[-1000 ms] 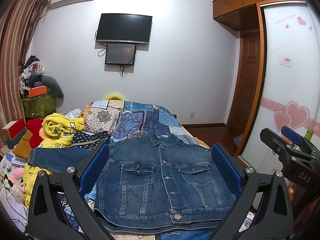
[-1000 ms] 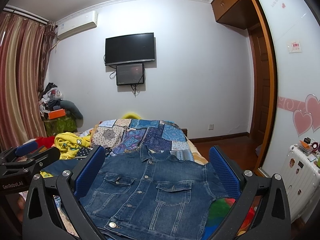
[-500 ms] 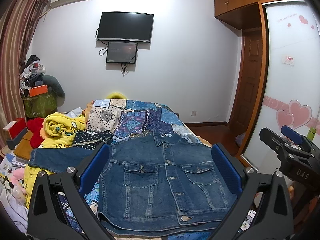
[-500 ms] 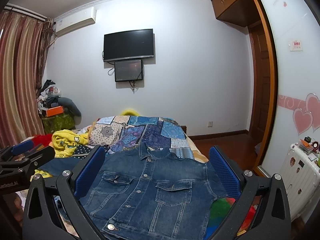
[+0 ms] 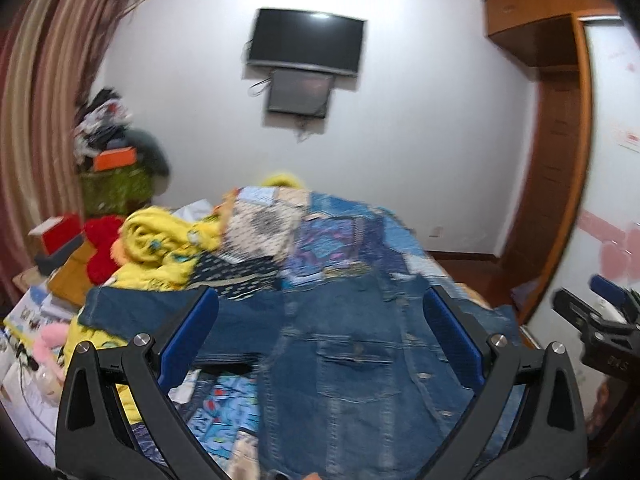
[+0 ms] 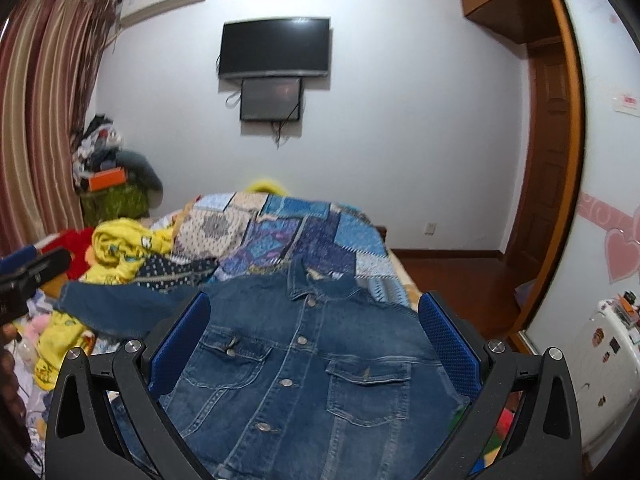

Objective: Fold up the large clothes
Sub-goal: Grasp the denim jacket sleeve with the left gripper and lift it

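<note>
- The denim jacket (image 6: 304,364) lay front-up and buttoned on the bed (image 6: 372,256), collar toward the wall-mounted television (image 6: 275,47).
- One sleeve (image 6: 116,304) stretched sideways off the jacket toward the yellow blanket (image 6: 120,248).
- The left tongs (image 5: 320,344) hung above the jacket, blue pads (image 5: 188,340) wide apart, holding nothing.
- The right tongs (image 6: 314,344) hung above the jacket too, pads (image 6: 450,344) spread, empty.
- The left wrist view was blurred.

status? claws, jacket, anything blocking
Left claw open, right claw open, both empty above the bed. Denim jacket flat, front up, buttoned, one sleeve spread toward the yellow blanket. That blanket crowds the sleeve side.
</note>
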The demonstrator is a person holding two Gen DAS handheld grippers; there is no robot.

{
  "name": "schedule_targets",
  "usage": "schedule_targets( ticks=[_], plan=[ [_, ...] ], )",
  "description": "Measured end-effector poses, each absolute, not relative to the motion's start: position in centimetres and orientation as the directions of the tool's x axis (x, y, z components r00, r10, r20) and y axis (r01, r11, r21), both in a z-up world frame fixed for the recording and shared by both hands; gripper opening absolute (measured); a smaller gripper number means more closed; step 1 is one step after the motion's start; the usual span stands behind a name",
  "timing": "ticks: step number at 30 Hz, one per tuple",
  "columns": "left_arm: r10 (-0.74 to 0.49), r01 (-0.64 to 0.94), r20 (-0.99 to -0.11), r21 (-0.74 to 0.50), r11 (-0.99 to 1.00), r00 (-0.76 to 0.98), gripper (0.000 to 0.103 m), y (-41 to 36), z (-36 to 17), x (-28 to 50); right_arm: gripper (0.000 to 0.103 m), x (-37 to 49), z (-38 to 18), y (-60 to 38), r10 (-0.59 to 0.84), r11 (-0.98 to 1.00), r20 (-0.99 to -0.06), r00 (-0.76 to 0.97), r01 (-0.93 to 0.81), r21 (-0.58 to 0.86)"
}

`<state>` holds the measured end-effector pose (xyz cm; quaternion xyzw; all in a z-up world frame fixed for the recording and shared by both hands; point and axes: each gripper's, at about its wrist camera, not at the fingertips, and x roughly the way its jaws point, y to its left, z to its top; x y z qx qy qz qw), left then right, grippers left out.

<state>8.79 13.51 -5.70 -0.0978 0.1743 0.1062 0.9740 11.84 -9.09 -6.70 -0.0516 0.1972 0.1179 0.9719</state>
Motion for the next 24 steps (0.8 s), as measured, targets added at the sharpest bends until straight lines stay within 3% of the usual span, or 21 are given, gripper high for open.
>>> schedule_targets(
  ticks=[3,9,18,24],
  plan=[
    [0.275,-0.359,-0.407,-0.145,0.922,0.871,0.103,17.2,-8.1,10.8,0.103,13.2,-7.9,-8.0,0.23,0.961,-0.433,0.872,-0.273,-0.038],
    [0.311,-0.464,-0.555,-0.155,0.872,0.771,0.103,25.5,-14.1,14.0,0.103,16.1,-10.4,-5.8,0.177,0.966,-0.508,0.843,-0.247,-0.072],
    [0.088,-0.518,-0.733,-0.385,0.764,0.674,0.103,38.1,-24.0,17.1,0.103,21.3,-15.1,-4.4,0.056,0.958,-0.653,0.755,-0.224,-0.177],
    [-0.05,-0.538,-0.748,-0.52,0.663,0.662,0.103,42.6,-28.2,17.6,0.103,24.5,-17.7,-4.8,0.038,0.969,-0.772,0.635,-0.212,-0.127]
  ],
)
